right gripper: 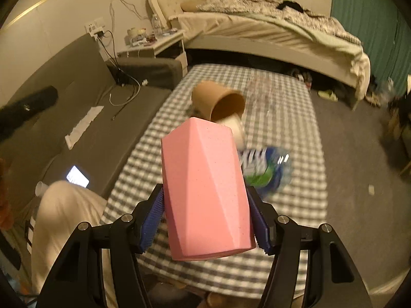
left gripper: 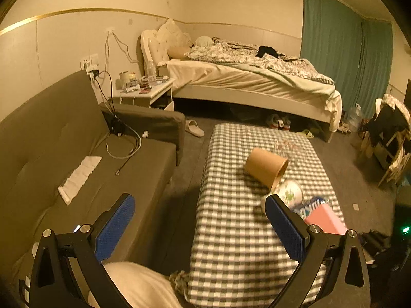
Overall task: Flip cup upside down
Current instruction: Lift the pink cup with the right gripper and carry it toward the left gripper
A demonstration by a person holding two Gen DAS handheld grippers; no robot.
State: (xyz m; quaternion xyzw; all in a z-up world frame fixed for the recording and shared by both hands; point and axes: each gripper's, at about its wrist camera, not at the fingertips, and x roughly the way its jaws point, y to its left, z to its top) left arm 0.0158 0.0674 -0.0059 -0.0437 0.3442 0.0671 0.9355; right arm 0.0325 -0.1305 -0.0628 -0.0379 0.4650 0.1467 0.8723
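Observation:
A pink faceted cup (right gripper: 205,190) is held between the blue pads of my right gripper (right gripper: 206,220), which is shut on it above the near end of the checked table (right gripper: 295,205); its closed base points away from the camera. In the left wrist view the pink cup (left gripper: 325,218) shows at the right, just behind one finger. My left gripper (left gripper: 200,220) is open and empty, held over the table's left edge and the gap to the sofa.
A brown paper cup (left gripper: 265,166) lies on its side mid-table, next to a white patterned cup (left gripper: 290,192) and a blue-and-white packet (right gripper: 264,166). A grey sofa (left gripper: 77,154) with cables stands to the left. A bed (left gripper: 257,82) stands beyond the table.

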